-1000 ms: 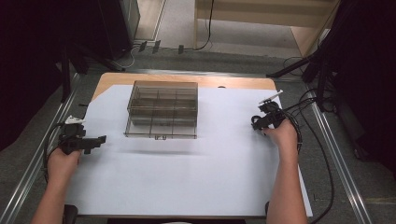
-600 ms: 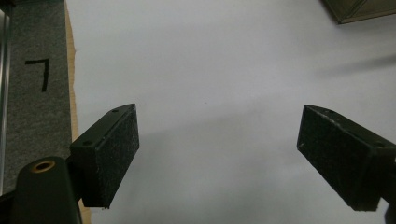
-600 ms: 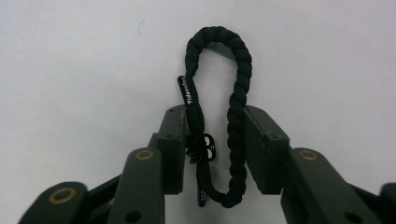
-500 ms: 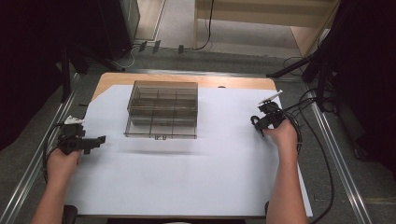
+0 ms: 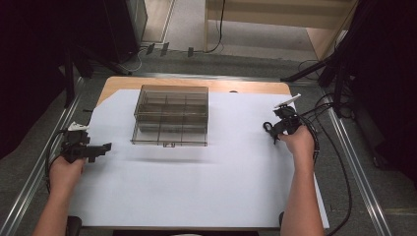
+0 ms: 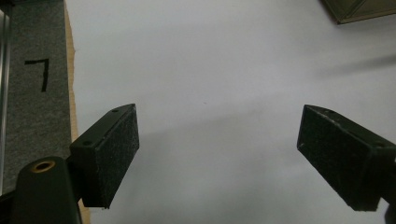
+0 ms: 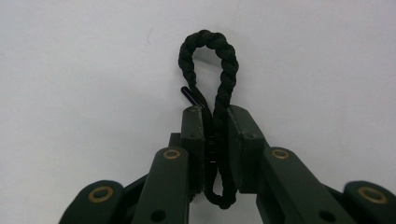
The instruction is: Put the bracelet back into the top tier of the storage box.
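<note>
Black and twisty like a little rope, the hair tie is pinched between the two jaws of the right gripper. The jaws have just been closing, and now their flat pads press on it from both sides. Its round loop pokes out past the tips, and a smaller bend hangs below the pads. In the high view the right gripper sits at the right side of the table, with the hair tie as a small dark curl at its tip, low over the paper.

The left gripper has its jaws spread wide apart. Nothing is between them. Its pads look rough and fuzzy, like dark felt, on blocky black fingers. In the high view the left gripper rests at the left edge of the table, held in the person's left hand.

Under both tools lies a big sheet of white paper, smooth and flat. It covers most of the wooden table, which peeks out pale brown at the far edge.

Farther back, in the middle, sits a clear smoky plastic box. It is a rectangle with thin walls that split it into small compartments, and its lid is shut. It stands well apart from both grippers.
</note>
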The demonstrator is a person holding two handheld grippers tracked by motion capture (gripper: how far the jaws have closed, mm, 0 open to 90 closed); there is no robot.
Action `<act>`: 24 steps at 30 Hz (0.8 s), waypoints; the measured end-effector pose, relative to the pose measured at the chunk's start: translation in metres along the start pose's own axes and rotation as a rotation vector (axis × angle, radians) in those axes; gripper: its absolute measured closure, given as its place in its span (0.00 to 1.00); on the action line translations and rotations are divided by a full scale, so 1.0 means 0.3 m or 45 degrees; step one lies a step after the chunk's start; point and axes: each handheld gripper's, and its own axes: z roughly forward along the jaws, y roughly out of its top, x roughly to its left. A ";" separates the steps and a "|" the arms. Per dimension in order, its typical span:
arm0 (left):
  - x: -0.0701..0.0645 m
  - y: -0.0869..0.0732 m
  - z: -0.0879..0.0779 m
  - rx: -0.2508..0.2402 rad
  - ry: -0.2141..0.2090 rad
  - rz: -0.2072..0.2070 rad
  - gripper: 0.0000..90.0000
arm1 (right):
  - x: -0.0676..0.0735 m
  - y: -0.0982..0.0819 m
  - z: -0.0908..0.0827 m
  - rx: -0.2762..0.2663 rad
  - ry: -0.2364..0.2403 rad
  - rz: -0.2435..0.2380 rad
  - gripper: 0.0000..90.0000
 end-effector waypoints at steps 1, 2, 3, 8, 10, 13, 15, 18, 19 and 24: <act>0.000 0.000 0.001 0.001 -0.001 0.000 0.16 | 0.001 0.001 -0.003 0.001 0.007 0.002 0.88; 0.000 0.000 0.001 0.001 -0.001 0.002 0.16 | 0.006 0.002 -0.009 -0.008 0.010 0.005 0.88; 0.000 0.000 0.000 0.000 -0.002 0.002 0.16 | 0.007 0.002 -0.014 -0.014 0.018 0.002 0.88; 0.000 0.001 -0.002 -0.003 -0.003 0.002 0.16 | 0.032 0.009 -0.035 -0.032 0.066 -0.002 0.88; 0.001 0.001 -0.003 -0.004 -0.004 0.000 0.16 | 0.040 0.012 -0.037 -0.031 0.083 0.000 0.88; 0.000 0.002 -0.002 -0.007 -0.006 0.002 0.16 | 0.052 0.016 -0.040 -0.016 0.109 0.013 0.88; 0.000 0.003 -0.002 -0.007 -0.006 0.004 0.16 | 0.062 0.018 -0.044 -0.019 0.115 0.011 0.88; -0.001 0.006 -0.001 -0.015 -0.009 -0.014 0.16 | 0.076 0.022 -0.050 -0.018 0.118 0.004 0.88; 0.000 0.007 -0.001 -0.018 -0.014 -0.019 0.16 | 0.083 0.023 -0.052 -0.016 0.124 0.001 0.88; -0.003 0.009 -0.001 -0.016 -0.014 -0.011 0.16 | 0.116 0.028 -0.061 -0.007 0.122 -0.023 0.88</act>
